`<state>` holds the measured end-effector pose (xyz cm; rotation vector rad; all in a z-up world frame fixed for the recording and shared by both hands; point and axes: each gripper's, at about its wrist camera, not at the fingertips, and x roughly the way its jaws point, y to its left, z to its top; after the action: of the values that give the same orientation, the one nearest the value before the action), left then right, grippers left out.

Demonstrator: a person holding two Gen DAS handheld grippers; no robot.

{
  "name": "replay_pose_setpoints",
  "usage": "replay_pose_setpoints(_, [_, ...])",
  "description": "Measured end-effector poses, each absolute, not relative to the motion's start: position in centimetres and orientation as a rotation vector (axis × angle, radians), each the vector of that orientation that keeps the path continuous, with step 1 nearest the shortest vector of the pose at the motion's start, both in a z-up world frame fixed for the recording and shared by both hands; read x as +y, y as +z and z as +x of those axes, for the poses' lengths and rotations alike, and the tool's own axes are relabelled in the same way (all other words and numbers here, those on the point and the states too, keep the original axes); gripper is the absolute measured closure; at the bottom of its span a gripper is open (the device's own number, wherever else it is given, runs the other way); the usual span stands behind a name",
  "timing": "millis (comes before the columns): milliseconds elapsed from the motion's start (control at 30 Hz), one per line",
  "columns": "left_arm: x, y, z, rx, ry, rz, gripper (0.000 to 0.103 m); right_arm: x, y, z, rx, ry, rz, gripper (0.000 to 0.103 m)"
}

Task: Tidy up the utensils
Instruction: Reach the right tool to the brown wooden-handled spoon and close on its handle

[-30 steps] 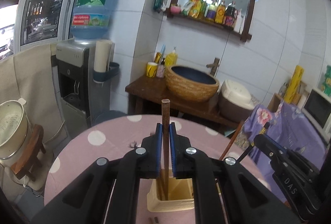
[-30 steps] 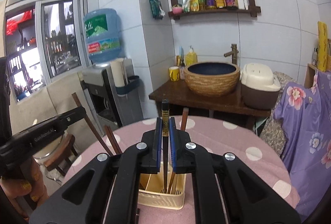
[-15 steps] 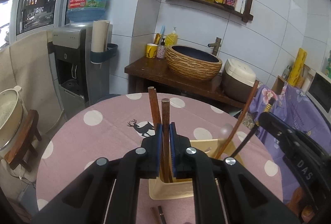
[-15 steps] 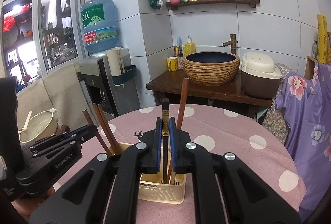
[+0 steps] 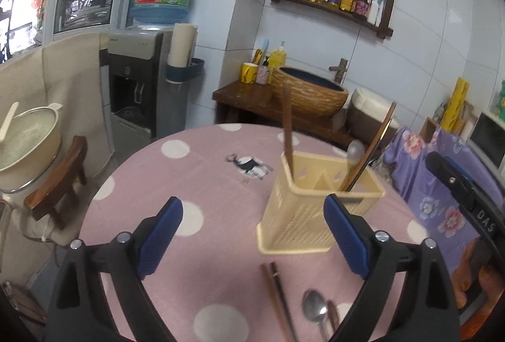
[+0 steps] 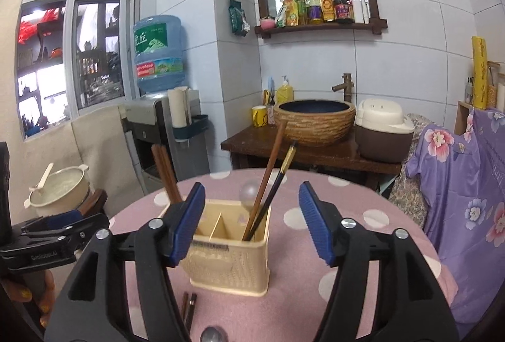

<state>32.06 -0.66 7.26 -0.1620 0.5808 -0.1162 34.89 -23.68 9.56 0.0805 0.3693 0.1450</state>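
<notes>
Both pairs of jaws have just been opened, and nothing is now held between either. A moment ago a brown chopstick was pinched upright in the left gripper (image 5: pixel 252 242) and a dark, gold-banded chopstick in the right gripper (image 6: pixel 252 223), each above the cream plastic holder (image 5: pixel 318 209). Both sticks are now seen standing loose inside that holder, so these two placements are judged to be done.

The holder is a small, square, perforated basket divided into compartments, standing upright on a round worktop (image 5: pixel 132 215) covered in a pink cloth with white dots. In the left wrist view a pair of brown chopsticks (image 5: pixel 287 136) is seen upright in the near left compartment. Leaning out of the right side are a brown chopstick (image 6: pixel 268 171), the dark gold-banded chopstick (image 6: pixel 281 181) and a pale, blurred spoon bowl (image 6: pixel 251 189); which exact compartment they share cannot be told.

More work is judged to remain: on the cloth just in front of the holder, two more chopsticks (image 5: pixel 277 294) are laid side by side, with a metal spoon (image 5: pixel 315 310) beside them. The left jaws are spread wide above these pieces, touching none
</notes>
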Motion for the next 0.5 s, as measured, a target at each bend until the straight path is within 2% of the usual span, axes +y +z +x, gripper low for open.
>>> replay_pose_setpoints(67, [-0.6,6.1,31.2,0.586,-0.105,-0.149,0.005,-23.6,8.0,33.9,0.412,0.145,0.075,0.040])
replay_pose_setpoints(167, [-0.2,4.0,30.1,0.590,-0.067,-0.147,0.005,-23.5,5.3,32.7,0.471,0.141,0.080,0.038])
replay_pose_setpoints(233, [0.1,2.4,29.5,0.601,-0.030,-0.140,0.005,-23.3,3.4,31.9,0.502,0.111,0.062,0.031])
replay_pose_setpoints(300, [0.3,0.9,29.0,0.609,-0.017,-0.120,0.005,-23.4,1.5,30.9,0.524,0.066,0.039,0.020])
replay_pose_setpoints(500, [-0.3,-2.0,27.9,0.674,0.006,-0.024,0.005,-22.8,-3.1,29.2,0.668,0.068,0.008,0.020])
